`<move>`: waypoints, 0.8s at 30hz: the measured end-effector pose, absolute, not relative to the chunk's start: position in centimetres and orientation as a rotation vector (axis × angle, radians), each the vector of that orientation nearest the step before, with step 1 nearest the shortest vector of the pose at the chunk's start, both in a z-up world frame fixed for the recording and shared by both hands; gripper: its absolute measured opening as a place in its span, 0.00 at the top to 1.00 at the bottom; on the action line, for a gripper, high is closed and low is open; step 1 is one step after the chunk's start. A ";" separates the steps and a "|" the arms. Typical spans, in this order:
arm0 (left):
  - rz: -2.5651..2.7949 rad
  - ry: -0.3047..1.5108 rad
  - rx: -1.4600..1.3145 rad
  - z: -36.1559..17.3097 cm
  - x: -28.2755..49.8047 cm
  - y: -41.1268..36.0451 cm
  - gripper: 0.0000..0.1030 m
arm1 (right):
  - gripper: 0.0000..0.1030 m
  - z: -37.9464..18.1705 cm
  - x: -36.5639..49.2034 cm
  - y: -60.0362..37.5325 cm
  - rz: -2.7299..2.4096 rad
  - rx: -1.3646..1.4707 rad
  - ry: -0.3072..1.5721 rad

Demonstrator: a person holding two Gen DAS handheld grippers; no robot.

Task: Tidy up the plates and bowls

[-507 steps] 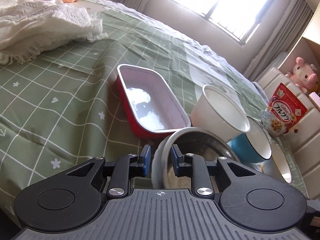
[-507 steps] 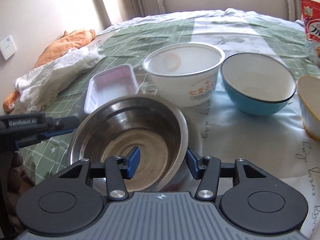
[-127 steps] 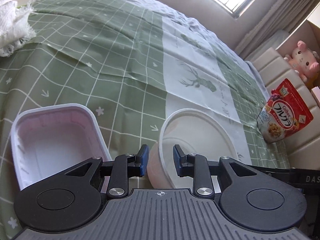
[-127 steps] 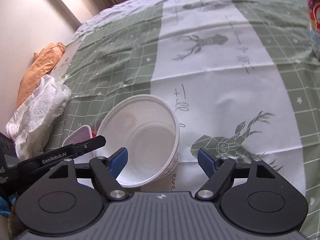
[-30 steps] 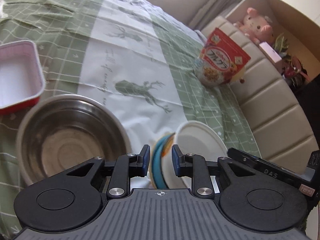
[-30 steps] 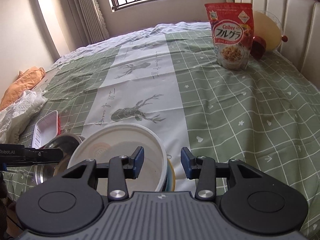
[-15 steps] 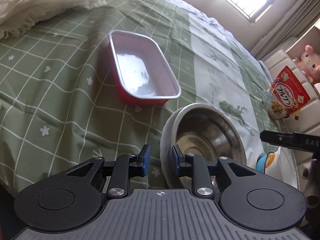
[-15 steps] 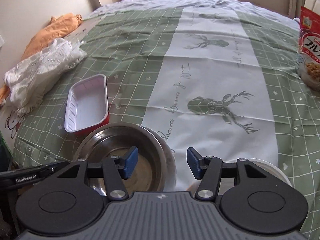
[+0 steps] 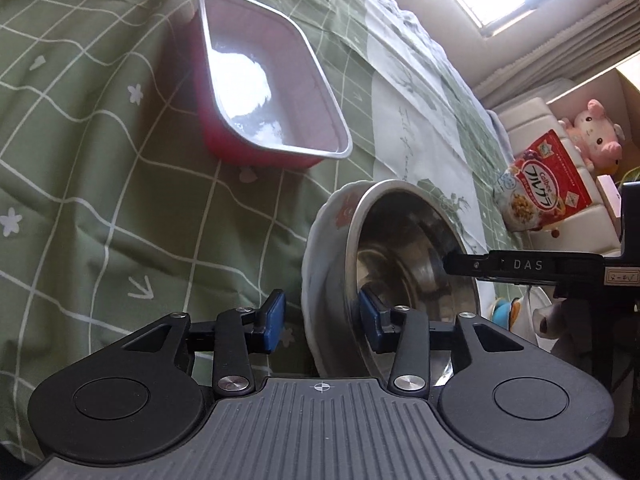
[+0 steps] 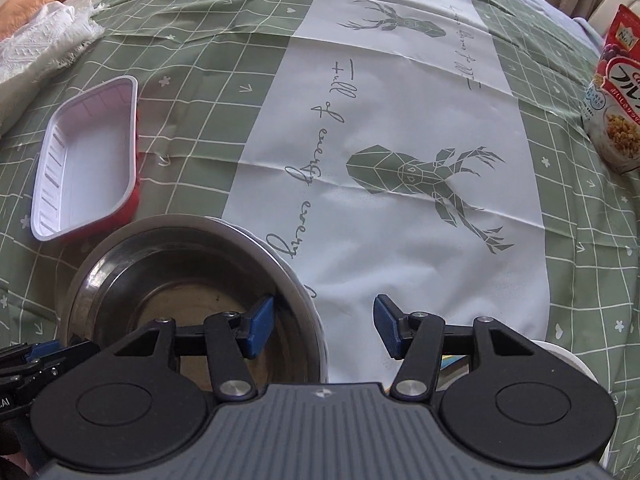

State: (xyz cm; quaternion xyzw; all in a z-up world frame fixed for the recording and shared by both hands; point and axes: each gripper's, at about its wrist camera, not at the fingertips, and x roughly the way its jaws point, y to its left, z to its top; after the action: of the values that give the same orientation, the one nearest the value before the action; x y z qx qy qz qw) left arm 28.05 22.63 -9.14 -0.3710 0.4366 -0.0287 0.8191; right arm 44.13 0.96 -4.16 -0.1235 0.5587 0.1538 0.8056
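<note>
A steel bowl (image 9: pixel 404 248) sits nested in a white floral plate (image 9: pixel 324 264) on the green bedspread. My left gripper (image 9: pixel 322 318) is open, its jaws straddling the near rim of plate and bowl without pinching. In the right wrist view the steel bowl (image 10: pixel 184 280) lies at lower left, and my right gripper (image 10: pixel 323 326) is open with its left finger inside the bowl's right rim and its right finger outside. A stack of bowls, blue and white, (image 9: pixel 516 308) shows far right behind the right gripper's body.
A red tray with a white inside (image 9: pixel 272 80) lies beyond the bowl, also in the right wrist view (image 10: pixel 86 160). A cereal bag (image 9: pixel 540 188) and a pink plush toy (image 9: pixel 596 140) stand at the headboard. White and orange cloths (image 10: pixel 44 36) lie far left.
Both grippers have closed in on the steel bowl and plate. The left jaws have widened and now straddle the near rim; the right gripper's left finger now sits inside the far rim.
</note>
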 end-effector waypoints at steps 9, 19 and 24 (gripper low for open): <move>-0.119 0.940 -0.831 -10.2 28.6 22.4 0.61 | 0.47 -5.1 46.0 2.4 0.393 -0.241 1.286; -0.140 0.950 -0.816 -10.0 28.9 23.1 0.63 | 0.37 -7.5 46.0 3.4 0.393 -0.197 1.415; -0.083 0.922 -0.794 -9.4 29.7 24.4 0.63 | 0.37 -7.3 45.3 3.7 0.450 -0.154 1.437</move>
State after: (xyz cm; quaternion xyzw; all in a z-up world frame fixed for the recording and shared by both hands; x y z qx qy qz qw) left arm 29.69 24.38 -9.42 -0.3727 0.4329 -0.0389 0.8199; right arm 45.29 3.68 -7.30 -0.0701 0.6517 0.2040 0.7271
